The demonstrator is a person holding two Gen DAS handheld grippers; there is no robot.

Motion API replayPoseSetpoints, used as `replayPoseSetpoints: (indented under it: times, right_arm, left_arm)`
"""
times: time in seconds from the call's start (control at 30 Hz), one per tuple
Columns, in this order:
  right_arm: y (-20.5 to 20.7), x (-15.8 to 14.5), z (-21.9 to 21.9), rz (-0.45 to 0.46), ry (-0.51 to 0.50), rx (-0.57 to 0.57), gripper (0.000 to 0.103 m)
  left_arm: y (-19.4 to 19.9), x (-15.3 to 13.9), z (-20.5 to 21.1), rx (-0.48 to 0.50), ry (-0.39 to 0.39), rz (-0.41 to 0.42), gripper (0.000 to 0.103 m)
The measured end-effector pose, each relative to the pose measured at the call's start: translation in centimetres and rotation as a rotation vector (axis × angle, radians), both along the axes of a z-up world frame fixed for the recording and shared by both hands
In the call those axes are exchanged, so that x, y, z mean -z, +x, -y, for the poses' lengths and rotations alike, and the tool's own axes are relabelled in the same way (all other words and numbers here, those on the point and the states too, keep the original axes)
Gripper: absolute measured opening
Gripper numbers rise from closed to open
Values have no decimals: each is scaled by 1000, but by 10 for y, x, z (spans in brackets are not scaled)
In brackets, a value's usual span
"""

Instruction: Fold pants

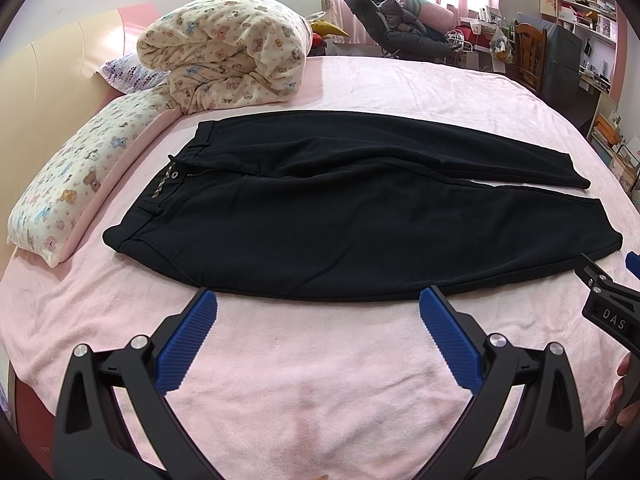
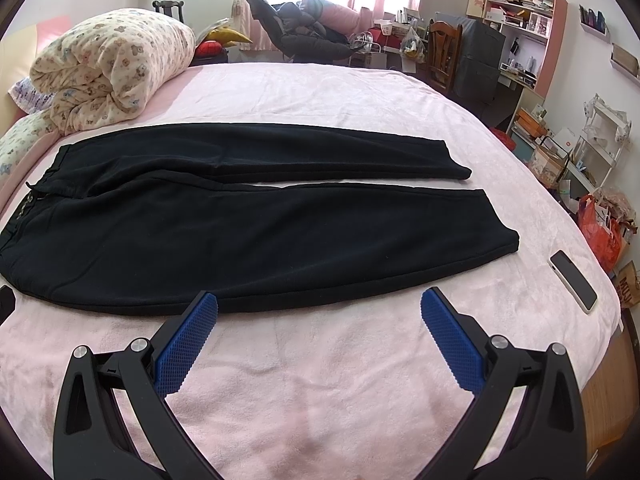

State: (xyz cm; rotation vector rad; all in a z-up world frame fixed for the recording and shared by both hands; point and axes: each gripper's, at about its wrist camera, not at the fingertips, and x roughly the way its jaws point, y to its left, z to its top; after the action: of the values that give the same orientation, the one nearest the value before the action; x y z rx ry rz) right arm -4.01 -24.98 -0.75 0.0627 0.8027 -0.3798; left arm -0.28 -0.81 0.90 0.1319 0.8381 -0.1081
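The black pants (image 1: 340,208) are lying flat on the bed (image 1: 320,380) — long axis from 9 to 3 o'clock, at 12 o'clock from both grippers. The left gripper (image 1: 318,312) and right gripper (image 2: 319,312) are being held wide apart, empty, equally near the hem edge.

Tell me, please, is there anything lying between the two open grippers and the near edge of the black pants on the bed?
Nothing visible. Only bare pink bedspread separates the left gripper and right gripper from the pants. The phone lies off to the right, beyond the cuffs, clear of both.
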Motion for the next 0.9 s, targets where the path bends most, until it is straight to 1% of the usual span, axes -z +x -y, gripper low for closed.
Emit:
replayPoseSetpoints:
  times: [0.3,0.5,0.6,0.73,0.8,0.9]
  right_arm:
    - [0,0,0,2,-1,-1,102]
    - [-1,-5,7,22,26,-7,102]
    - [-2,-9,20,54,60,-12,102]
    - [8,-12,46,87,104,-31,102]
    - [18,-10,58,84,117,-50,102]
    - [37,-3,75,68,120,-113,102]
  left_arm:
    - [0,0,0,1,1,2,101]
    - [0,-1,-2,-7,-13,3,101]
    - [2,-1,-2,-15,-25,3,101]
    - [11,3,1,-40,-31,10,101]
    - [19,6,5,-53,-26,14,101]
    - [35,10,13,-83,-25,-1,101]
